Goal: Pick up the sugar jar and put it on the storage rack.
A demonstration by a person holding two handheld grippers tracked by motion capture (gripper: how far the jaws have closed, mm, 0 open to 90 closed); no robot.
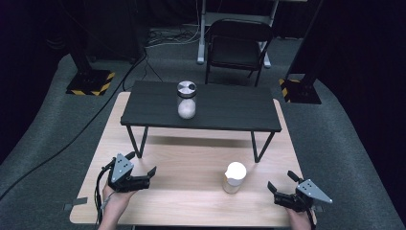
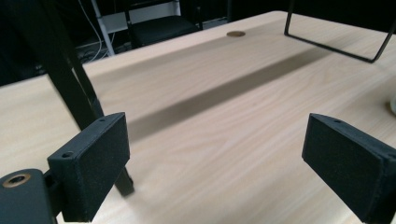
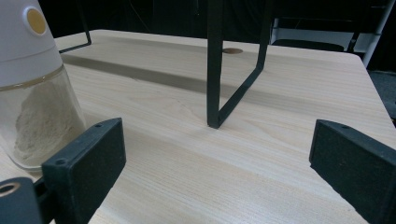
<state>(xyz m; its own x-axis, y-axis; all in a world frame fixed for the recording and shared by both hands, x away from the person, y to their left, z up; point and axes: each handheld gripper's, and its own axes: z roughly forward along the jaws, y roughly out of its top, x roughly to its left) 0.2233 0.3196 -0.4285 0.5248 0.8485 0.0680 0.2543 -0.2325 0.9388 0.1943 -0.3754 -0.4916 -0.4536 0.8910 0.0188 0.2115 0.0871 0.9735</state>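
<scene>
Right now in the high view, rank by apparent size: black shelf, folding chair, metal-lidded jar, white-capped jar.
1. black shelf, largest.
2. folding chair.
3. metal-lidded jar and white-capped jar: look much alike; the white-capped one is nearer the camera, so unranked.

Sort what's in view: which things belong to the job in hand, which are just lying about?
In the job:
white-capped jar of powder on the table
left gripper, jaws open
right gripper, jaws open

Lying about:
metal-lidded jar on the black shelf
folding chair
floor cables

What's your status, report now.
Left gripper open, empty. Right gripper open, empty. White-capped jar upright on table, beside right gripper. Nothing between.
</scene>
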